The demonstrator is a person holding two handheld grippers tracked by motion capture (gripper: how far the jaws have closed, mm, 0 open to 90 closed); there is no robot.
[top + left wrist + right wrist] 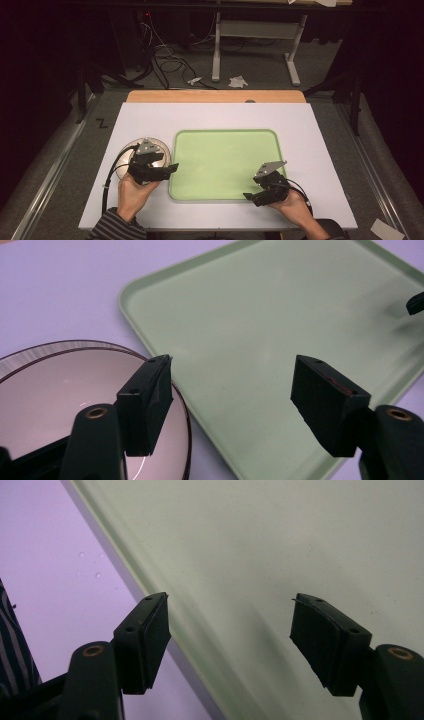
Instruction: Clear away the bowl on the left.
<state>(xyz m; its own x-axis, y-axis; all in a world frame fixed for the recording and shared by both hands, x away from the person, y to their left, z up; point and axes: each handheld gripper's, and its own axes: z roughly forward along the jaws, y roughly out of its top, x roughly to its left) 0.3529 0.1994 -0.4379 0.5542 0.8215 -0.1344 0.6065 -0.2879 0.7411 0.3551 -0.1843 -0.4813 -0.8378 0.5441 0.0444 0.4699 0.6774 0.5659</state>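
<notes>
Where the person's hands enter at the near table edge, each grips a black hand-held gripper with its jaws spread wide and nothing between them. The left hand-held gripper [172,167], held by a hand in a striped sleeve [117,226], hovers over a round, glossy bowl [45,385] with a dark rim and pale inside; one jaw hangs above the bowl's rim, the other above the tray [225,150]. The right hand-held gripper [248,197] straddles the tray's near edge, tips pointing left. The tray is smooth, pale green, rectangular with rounded corners and a raised lip, lying flat mid-table just right of the bowl. The white table [215,115] has a wooden far edge.
</notes>
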